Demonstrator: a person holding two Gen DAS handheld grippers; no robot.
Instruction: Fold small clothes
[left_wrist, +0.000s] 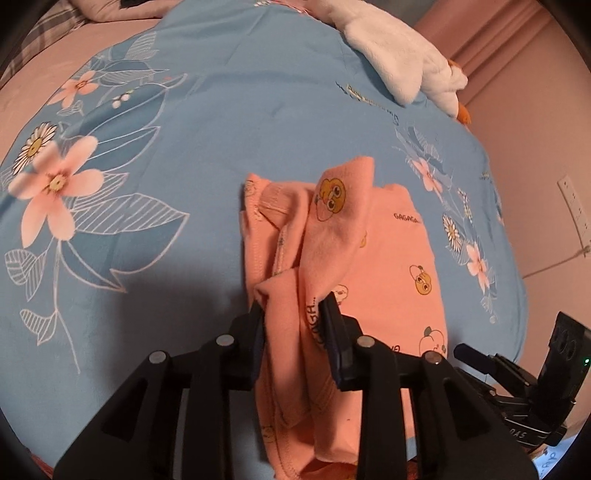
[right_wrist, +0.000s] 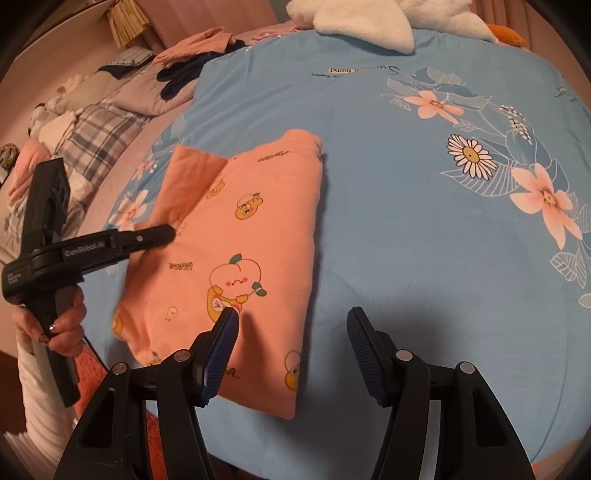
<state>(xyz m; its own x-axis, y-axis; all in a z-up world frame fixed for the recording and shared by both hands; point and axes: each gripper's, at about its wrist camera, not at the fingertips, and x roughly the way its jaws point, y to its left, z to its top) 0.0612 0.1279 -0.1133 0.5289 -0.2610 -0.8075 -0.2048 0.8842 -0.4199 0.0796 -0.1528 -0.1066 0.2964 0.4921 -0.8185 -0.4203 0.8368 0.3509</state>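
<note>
Left gripper (left_wrist: 293, 308) loosely straddling bunched orange garment (left_wrist: 343, 266) (grip uncertain); right gripper (right_wrist: 291, 325) half open, empty. Risk: slipping, unfolding.

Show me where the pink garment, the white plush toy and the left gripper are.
pink garment (right_wrist: 258, 229): right wrist view, flat printed front.
white plush toy (left_wrist: 399, 55): left wrist view, its fluffy body.
left gripper (left_wrist: 293, 314): left wrist view, cloth between its fingertips.

I see open blue floral bedspread (right_wrist: 406, 229) right of the folded peach cartoon-print garment (right_wrist: 236, 236); a white plush toy (right_wrist: 362, 22) blocks the far edge.
</note>
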